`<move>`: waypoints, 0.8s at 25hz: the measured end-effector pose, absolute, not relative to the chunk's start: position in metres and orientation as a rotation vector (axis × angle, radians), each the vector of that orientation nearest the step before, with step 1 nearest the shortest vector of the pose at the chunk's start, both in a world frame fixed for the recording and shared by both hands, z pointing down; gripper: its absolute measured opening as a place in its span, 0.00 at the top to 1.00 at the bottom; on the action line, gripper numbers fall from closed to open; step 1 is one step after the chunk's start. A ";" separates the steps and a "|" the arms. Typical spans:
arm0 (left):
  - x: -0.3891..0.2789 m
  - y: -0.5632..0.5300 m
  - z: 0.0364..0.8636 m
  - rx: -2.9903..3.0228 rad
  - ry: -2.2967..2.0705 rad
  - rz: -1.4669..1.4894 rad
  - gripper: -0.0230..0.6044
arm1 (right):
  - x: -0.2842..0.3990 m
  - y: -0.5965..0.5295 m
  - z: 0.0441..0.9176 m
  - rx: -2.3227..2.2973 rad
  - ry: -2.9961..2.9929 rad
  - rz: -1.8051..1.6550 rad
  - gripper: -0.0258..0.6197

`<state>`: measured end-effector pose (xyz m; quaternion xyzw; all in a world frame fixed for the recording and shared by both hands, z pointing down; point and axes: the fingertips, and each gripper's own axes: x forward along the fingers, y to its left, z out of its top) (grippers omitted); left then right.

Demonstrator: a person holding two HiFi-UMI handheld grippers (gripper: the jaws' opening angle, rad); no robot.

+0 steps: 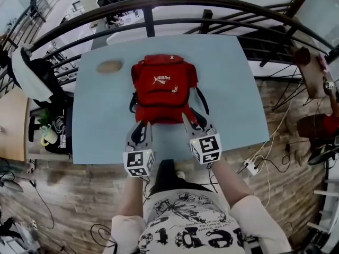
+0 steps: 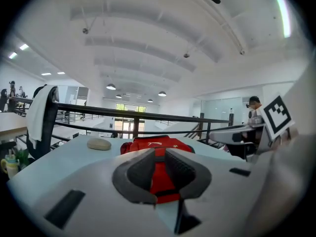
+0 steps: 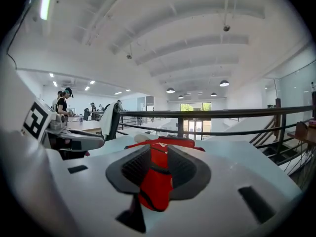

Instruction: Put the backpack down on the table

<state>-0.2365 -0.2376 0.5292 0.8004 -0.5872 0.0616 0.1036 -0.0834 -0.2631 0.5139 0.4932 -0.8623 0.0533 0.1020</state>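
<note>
A red backpack [image 1: 161, 91] lies flat on the pale blue table [image 1: 95, 126], front side up, its black straps spread out at both sides. My left gripper [image 1: 140, 128] and right gripper [image 1: 193, 121] hover side by side over the pack's near edge. In the left gripper view the jaws [image 2: 158, 174] stand a narrow gap apart, and the backpack [image 2: 155, 144] shows through that gap. The right gripper [image 3: 159, 174] looks the same, with the backpack [image 3: 163, 144] red and blurred between its dark pads. Neither pair of pads visibly presses on the fabric.
A beige, stone-like lump [image 1: 109, 66] sits on the table's far left. A dark railing [image 1: 159, 1] curves behind the table. A chair draped with white cloth [image 1: 26, 73] stands at the left. Cables and a power strip [image 1: 250, 166] lie on the wooden floor at the right.
</note>
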 end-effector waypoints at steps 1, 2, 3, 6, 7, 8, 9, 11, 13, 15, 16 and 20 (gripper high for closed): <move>-0.235 -0.234 0.523 2.371 -1.734 0.186 0.88 | -0.081 -0.260 0.507 1.466 -2.547 0.145 0.83; -0.234 -0.231 0.515 2.385 -1.739 0.191 0.89 | -0.080 -0.256 0.501 1.475 -2.552 0.135 0.87; -0.233 -0.228 0.507 2.402 -1.745 0.196 0.90 | -0.079 -0.254 0.495 1.483 -2.557 0.129 0.90; -0.232 -0.220 0.485 2.430 -1.771 0.205 0.91 | -0.078 -0.247 0.479 1.493 -2.584 0.130 0.97; -0.233 -0.217 0.478 2.431 -1.787 0.212 0.92 | -0.079 -0.245 0.473 1.492 -2.600 0.133 0.97; -0.233 -0.215 0.470 2.434 -1.801 0.216 0.92 | -0.079 -0.243 0.466 1.489 -2.617 0.133 0.97; -0.232 -0.212 0.463 2.443 -1.808 0.215 0.92 | -0.079 -0.241 0.459 1.487 -2.632 0.127 0.97; -0.226 -0.206 0.449 2.467 -1.803 0.201 0.92 | -0.078 -0.235 0.445 1.481 -2.657 0.093 0.97; -0.222 -0.200 0.437 2.488 -1.799 0.188 0.92 | -0.079 -0.229 0.432 1.462 -2.679 0.042 0.97; -0.220 -0.196 0.427 2.490 -1.811 0.185 0.92 | -0.080 -0.224 0.420 1.435 -2.701 -0.010 0.97; -0.221 -0.194 0.423 2.486 -1.820 0.185 0.92 | -0.080 -0.222 0.414 1.427 -2.709 -0.031 0.97; -0.219 -0.188 0.412 2.499 -1.813 0.175 0.92 | -0.076 -0.217 0.400 1.438 -2.722 -0.067 0.97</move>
